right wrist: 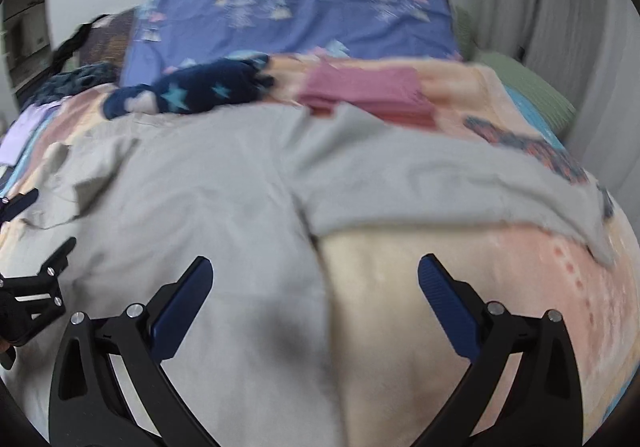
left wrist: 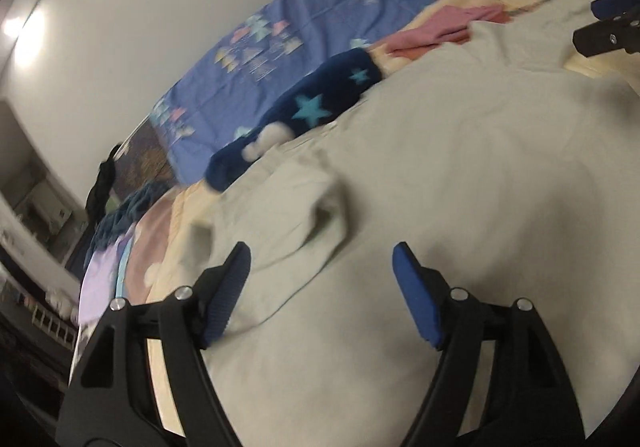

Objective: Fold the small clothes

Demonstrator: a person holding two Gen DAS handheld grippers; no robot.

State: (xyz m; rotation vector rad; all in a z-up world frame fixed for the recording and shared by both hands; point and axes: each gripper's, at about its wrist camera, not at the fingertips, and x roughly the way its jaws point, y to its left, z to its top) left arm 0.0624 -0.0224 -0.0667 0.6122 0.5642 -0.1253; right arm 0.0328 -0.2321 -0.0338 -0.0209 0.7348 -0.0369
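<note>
A pale grey garment (left wrist: 440,175) lies spread on the bed; it also shows in the right wrist view (right wrist: 208,187), with a leg or sleeve running right (right wrist: 460,183). My left gripper (left wrist: 320,267) is open and empty just above the garment's left part, near a folded-over edge (left wrist: 320,207). My right gripper (right wrist: 316,279) is open and empty above the garment's lower edge, where it meets the blanket. The right gripper shows at the far right of the left wrist view (left wrist: 608,23); the left gripper shows at the left edge of the right wrist view (right wrist: 36,243).
A pastel blanket (right wrist: 440,307) covers the bed. Behind the garment lie a navy star-patterned piece (left wrist: 320,103), a folded pink piece (right wrist: 368,91) and a blue patterned pillow (right wrist: 304,11). A green cushion (right wrist: 532,87) sits at the back right. Dark clothes (left wrist: 120,215) lie at the bed's left edge.
</note>
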